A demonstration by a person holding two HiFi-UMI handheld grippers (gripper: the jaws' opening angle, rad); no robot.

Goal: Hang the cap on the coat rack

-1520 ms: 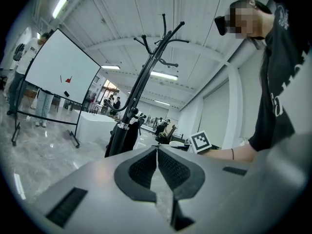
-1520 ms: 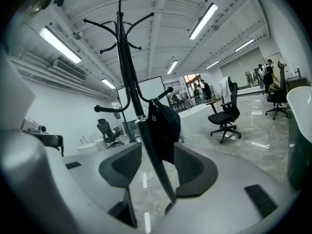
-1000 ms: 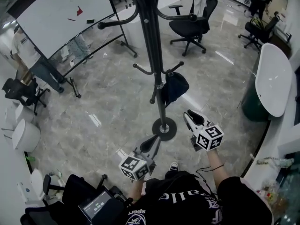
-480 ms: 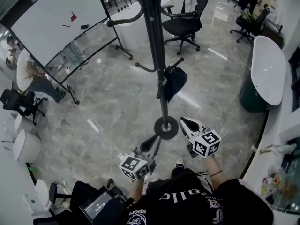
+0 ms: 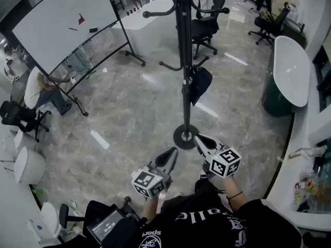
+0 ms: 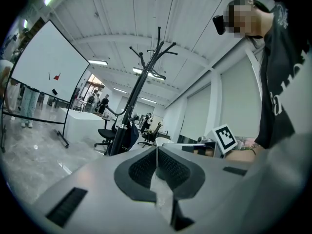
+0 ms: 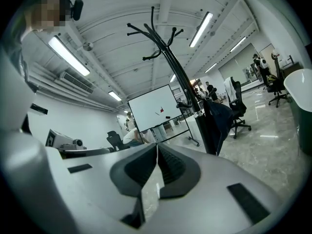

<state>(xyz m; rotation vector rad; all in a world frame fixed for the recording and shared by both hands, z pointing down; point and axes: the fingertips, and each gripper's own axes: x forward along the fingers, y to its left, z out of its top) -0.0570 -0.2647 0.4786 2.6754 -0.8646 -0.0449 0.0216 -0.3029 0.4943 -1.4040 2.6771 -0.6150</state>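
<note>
A black coat rack (image 5: 183, 61) stands on a round base (image 5: 185, 137) on the marble floor. The dark cap (image 5: 199, 82) hangs from one of its low hooks, right of the pole. Both grippers are held low, close to the person's body and short of the rack. My left gripper (image 5: 172, 152) is shut and empty, and points toward the base. My right gripper (image 5: 198, 137) is shut too, with nothing between its jaws, its tips just right of the base. The left gripper view shows the rack (image 6: 141, 82) and cap (image 6: 127, 136) ahead; the right gripper view shows the rack (image 7: 170, 62) and cap (image 7: 220, 118).
A whiteboard on a wheeled stand (image 5: 62, 19) is at the far left, with a seated person (image 5: 41, 89) beside it. Behind the rack are a white counter (image 5: 150, 12) and office chairs (image 5: 208, 19). A white oval table (image 5: 292, 68) is at the right.
My right gripper's jaws have closed, and it has drawn back and left toward the rack's base. The view has shifted, so the rack and cap sit higher in frame. The left gripper has hardly moved.
</note>
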